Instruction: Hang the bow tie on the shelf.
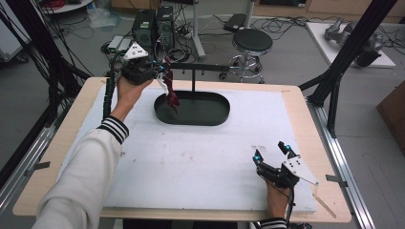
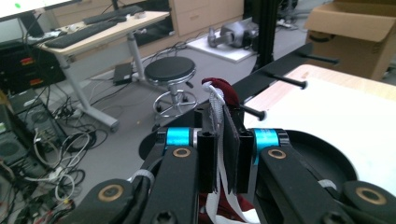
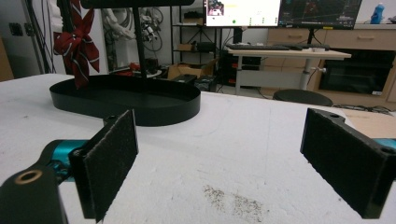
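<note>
Tray: black oval tray (image 1: 200, 117) with upright T-stand (image 1: 193, 78) – on the white counter (image 1: 191, 157).
Bow: dark red ribbon bow (image 1: 171, 98) with white strap, dangling over the tray's left end.
Left gripper (image 1: 160, 71): raised – fingers (image 2: 232, 149) clamped on the bow.
Right gripper (image 1: 272, 152): low on the counter, fingers (image 3: 109, 161) spread wide.

A light wooden desk (image 1: 300, 102) is carrying a white foam sheet (image 1: 200, 157) that is covering most of its top, leaving a bare wood border showing around the edges. A black oval tray (image 1: 217, 116) is sitting on the sheet toward the far side, with a thin black post rising from it to a crossbar. Dark speckles (image 3: 233, 199) are lying scattered on the white surface near the right side.
</note>
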The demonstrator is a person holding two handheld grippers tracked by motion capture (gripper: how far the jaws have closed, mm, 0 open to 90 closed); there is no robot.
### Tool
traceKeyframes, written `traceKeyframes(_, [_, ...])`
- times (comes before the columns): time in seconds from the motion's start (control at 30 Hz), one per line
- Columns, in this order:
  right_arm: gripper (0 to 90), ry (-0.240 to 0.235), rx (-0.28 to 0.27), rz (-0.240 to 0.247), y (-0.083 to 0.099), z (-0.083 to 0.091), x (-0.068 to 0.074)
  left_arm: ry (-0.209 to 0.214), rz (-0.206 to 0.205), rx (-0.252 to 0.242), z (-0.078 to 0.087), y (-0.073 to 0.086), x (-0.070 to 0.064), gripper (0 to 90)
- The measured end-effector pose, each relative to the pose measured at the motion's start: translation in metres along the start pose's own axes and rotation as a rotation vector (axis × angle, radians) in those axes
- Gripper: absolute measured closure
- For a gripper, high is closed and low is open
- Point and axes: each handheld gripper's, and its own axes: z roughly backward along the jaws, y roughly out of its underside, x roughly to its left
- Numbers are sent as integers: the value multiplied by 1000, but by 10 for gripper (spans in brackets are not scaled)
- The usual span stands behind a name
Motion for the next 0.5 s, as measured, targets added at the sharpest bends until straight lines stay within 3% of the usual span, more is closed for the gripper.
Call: traceKeyframes(0.5, [102,-4,-3,-4,0,0,0,-69,16,61,-10,4,15,842])
